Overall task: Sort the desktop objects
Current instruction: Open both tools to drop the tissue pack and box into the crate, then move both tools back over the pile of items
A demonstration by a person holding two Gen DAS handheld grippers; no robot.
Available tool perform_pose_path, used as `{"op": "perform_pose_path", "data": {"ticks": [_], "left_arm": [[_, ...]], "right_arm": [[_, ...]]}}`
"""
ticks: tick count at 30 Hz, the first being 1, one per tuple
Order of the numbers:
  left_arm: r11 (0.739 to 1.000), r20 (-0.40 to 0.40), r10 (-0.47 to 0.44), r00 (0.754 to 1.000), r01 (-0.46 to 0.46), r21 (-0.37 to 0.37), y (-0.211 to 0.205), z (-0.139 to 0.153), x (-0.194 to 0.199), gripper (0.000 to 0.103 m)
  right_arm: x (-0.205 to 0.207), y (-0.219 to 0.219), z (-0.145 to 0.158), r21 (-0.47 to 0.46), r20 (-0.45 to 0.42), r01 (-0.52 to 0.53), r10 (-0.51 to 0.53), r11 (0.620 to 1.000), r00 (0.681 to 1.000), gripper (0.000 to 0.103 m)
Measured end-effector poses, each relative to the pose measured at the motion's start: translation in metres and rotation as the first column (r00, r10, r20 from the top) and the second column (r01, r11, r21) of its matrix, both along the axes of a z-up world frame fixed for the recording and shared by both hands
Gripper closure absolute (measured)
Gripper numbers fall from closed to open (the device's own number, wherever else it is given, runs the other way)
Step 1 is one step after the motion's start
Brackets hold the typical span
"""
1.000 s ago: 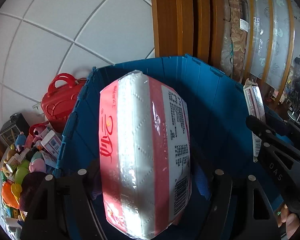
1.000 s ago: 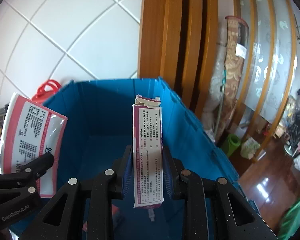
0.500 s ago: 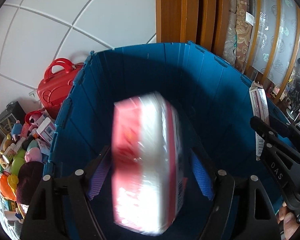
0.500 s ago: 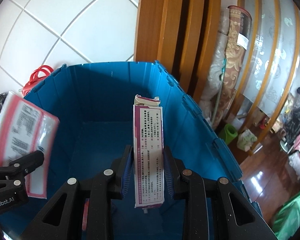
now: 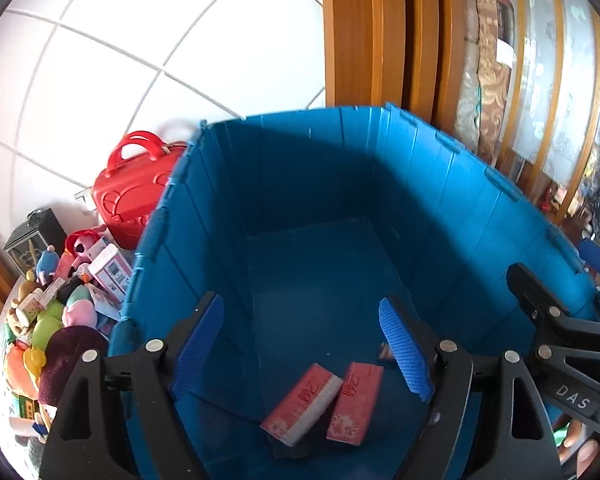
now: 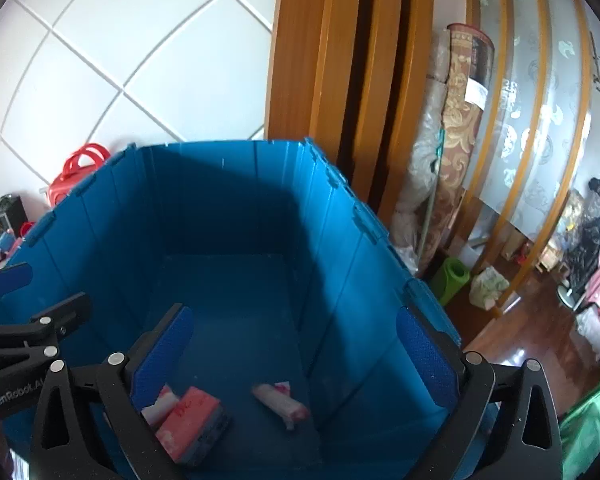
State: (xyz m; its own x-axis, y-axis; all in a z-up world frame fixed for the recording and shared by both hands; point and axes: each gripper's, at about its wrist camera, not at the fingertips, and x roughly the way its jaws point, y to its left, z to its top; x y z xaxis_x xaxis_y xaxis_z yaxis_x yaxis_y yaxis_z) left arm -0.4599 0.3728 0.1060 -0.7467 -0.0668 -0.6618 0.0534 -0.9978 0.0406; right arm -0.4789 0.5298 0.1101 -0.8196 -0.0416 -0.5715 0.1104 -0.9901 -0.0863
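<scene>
Both tools hang over the open blue crate with their jaws opening and nothing between them: the left tool is spread across the lower middle of its own view, the right tool gapes wide in its own.

The sorted things already lie on the crate floor. Two pink-and-white tissue packs sit side by side at the bottom of the left view. The small purple-and-white carton lies on its side at the lower centre of the right view.

The risks from here look modest. The two tools hang near each other over the same opening, the right one showing at the lower right edge of the left view, so a careless withdrawal could knock them together or catch a finger on the crate rim. The next pick looks harder: the pile of toys at the lower left of the left view is crowded and soft, and a grab there could drag a neighbour off the table.

That pile sits left of the crate, with a red toy case behind it against a white tiled wall. To the right stand a wooden door frame, rolled rugs, frosted glass panels and a glossy wooden floor.
</scene>
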Motion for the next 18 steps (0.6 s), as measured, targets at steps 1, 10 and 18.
{"op": "perform_pose_path", "data": {"ticks": [1,10,18], "left_arm": [[1.0,-0.017,-0.001,1.0,0.001,0.012,-0.003,0.004,0.005,0.023],[0.999,-0.198,0.039,0.979,-0.039,0.005,-0.031,0.039,0.061,0.021],[0.985,-0.297,0.16,0.941,-0.171,-0.012,-0.091,0.052,0.113,0.021]], "right_arm": [[0.003,0.0,0.002,-0.001,-0.007,0.001,-0.001,1.0,1.0,0.0],[0.035,-0.005,0.025,-0.072,-0.089,-0.038,0.031,0.997,0.996,0.0],[0.064,-0.062,0.041,-0.104,-0.171,-0.191,0.171,0.976,0.97,0.0]]}}
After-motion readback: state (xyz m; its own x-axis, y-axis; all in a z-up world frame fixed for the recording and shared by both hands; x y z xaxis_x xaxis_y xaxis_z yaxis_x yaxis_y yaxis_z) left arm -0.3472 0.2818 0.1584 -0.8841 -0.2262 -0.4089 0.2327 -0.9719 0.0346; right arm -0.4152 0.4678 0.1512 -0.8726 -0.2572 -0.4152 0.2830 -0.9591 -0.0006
